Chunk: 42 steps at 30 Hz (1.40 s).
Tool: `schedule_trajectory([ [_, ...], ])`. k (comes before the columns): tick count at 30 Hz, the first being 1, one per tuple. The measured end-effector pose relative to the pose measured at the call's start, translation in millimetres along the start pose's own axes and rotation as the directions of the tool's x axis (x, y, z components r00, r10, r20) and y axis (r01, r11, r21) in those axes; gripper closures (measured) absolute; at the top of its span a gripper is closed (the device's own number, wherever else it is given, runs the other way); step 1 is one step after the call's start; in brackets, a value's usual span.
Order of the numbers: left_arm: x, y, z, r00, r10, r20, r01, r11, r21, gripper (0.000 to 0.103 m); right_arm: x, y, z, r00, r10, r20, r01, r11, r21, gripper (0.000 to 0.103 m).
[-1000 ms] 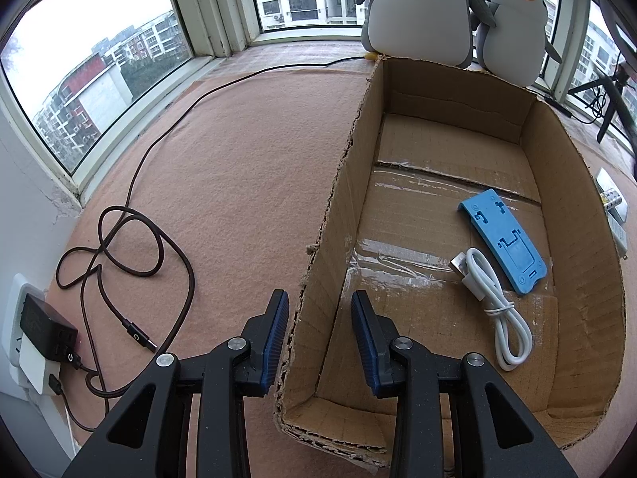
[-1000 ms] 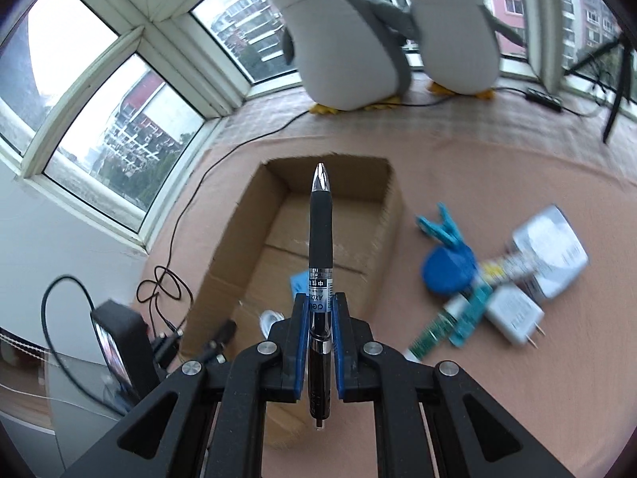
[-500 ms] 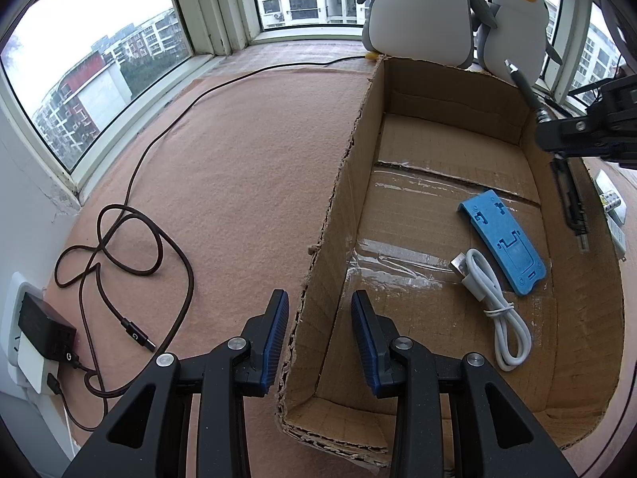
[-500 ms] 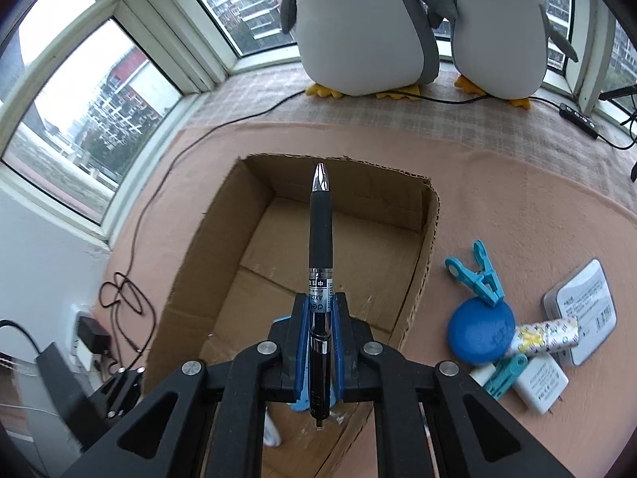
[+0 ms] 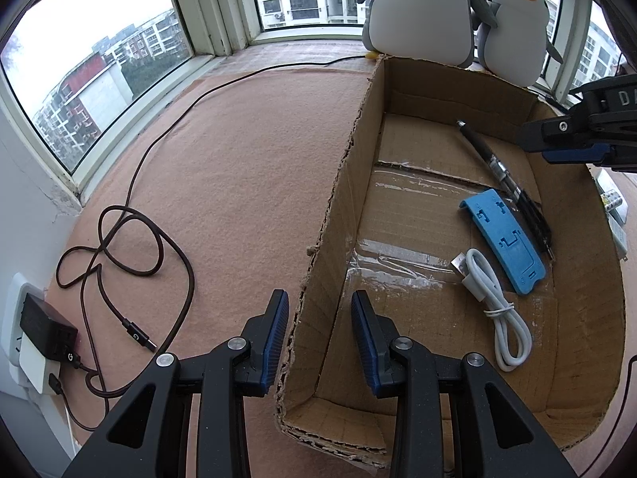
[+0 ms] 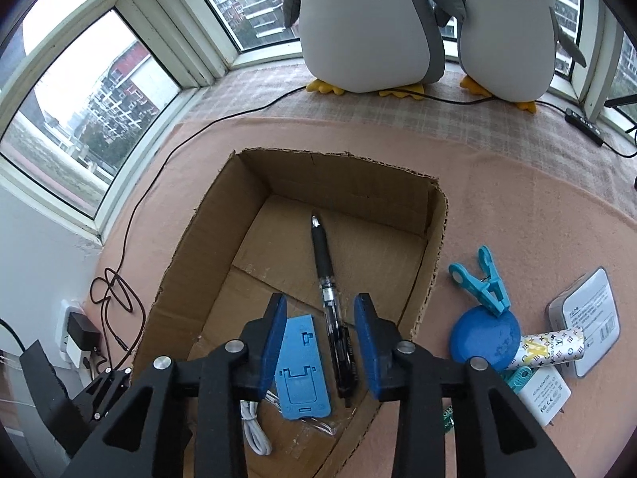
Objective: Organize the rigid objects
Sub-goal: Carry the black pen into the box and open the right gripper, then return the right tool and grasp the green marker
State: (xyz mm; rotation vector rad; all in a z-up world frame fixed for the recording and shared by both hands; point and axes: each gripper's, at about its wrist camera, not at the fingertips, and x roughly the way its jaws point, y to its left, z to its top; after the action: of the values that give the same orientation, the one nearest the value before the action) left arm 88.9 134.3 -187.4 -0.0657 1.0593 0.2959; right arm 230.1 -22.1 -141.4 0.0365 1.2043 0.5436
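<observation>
Black and slim, the pen [image 6: 330,302] lay on the floor of the cardboard box [image 6: 434,263], directly below the right gripper [image 6: 320,336], whose blue-padded jaws stood apart and held nothing. Just left of the pen sat the blue phone stand [image 6: 300,366], with the white USB cable [image 5: 497,310] beside it. The left gripper [image 5: 318,336] was also spread, its fingers straddling the box's near-left wall without clamping it. Only the right wrist view showed the items outside the box: a teal clip [image 6: 483,286], a blue round case [image 6: 485,336] and a white charger [image 6: 543,396]. Only the left wrist view showed the brown cable's plug end [image 5: 139,336] on the mat.
</observation>
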Motion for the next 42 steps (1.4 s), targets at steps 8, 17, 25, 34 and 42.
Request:
schedule_trajectory([
  [8, -0.4, -0.6, -0.3, 1.0, 0.002, 0.0, -0.002, 1.0, 0.003, 0.067, -25.5, -8.2, -6.9, 0.999, 0.032, 0.035, -0.033, 0.999, 0.014, 0.069],
  [17, -0.6, -1.6, -0.7, 1.0, 0.005, 0.001, -0.005, 1.0, 0.004, 0.067, -82.1, -57.5, -35.5, 0.991, 0.066, 0.113, -0.076, 0.994, 0.084, 0.056],
  [25, -0.9, -2.2, -0.6, 1.0, 0.008, 0.002, -0.008, 1.0, 0.006, 0.067, -90.3, -103.5, -71.3, 0.997, 0.041, 0.07, -0.053, 0.983, 0.178, 0.053],
  [34, -1.2, -2.9, -0.6, 1.0, 0.011, 0.003, -0.011, 1.0, 0.009, 0.067, -58.0, -107.7, -93.4, 0.988, 0.154, 0.007, -0.149, 0.937, 0.315, 0.055],
  [42, -1.2, -3.5, -0.3, 1.0, 0.008, 0.004, -0.008, 1.0, 0.003, 0.067, -30.5, -96.0, -89.3, 0.989, 0.147, -0.027, -0.126, 0.92, 0.37, 0.065],
])
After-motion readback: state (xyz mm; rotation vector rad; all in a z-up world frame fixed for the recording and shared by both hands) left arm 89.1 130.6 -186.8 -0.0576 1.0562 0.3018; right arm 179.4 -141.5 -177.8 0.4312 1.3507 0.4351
